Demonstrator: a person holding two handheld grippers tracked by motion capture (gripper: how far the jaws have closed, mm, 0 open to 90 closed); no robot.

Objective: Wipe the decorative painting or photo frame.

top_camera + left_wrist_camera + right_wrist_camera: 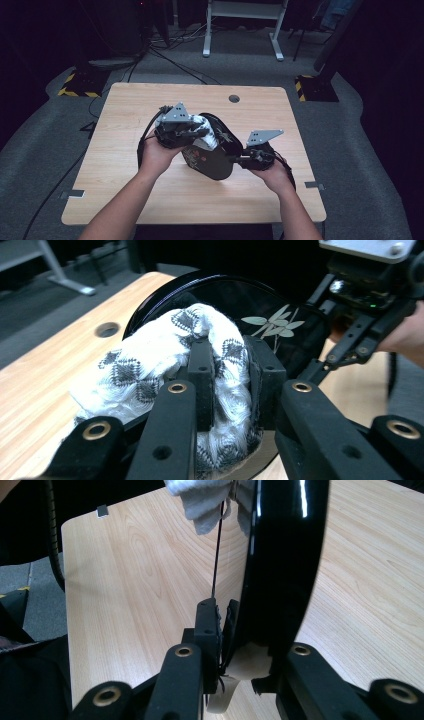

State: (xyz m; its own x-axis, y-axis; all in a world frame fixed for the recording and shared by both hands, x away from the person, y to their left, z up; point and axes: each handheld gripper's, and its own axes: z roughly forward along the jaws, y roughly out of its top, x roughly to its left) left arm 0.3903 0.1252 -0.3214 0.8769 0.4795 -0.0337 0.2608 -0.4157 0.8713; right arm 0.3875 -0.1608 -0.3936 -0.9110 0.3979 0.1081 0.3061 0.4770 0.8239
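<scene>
A glossy black dish (pixel 216 159) with a pale leaf motif (pixel 272 325) is held tilted on edge above the wooden table (pixel 125 150). My left gripper (pixel 194 131) is shut on a bunched white cloth with a dark diamond pattern (pixel 145 365), and the cloth lies against the dish's inner face. In the left gripper view the jaws (pixel 230 357) pinch a fold of that cloth. My right gripper (pixel 241 159) is shut on the dish's rim from the right side. In the right gripper view its pads (pixel 223 615) clamp the thin rim, with the black outer wall (pixel 282 555) rising beside them and the cloth (pixel 200 500) at the top.
A round cable hole (pixel 234 98) is in the table near its far edge. Beyond the table stand a white desk frame (pixel 242 25) and two bases with yellow-black tape (pixel 80 85), with cables on the grey carpet.
</scene>
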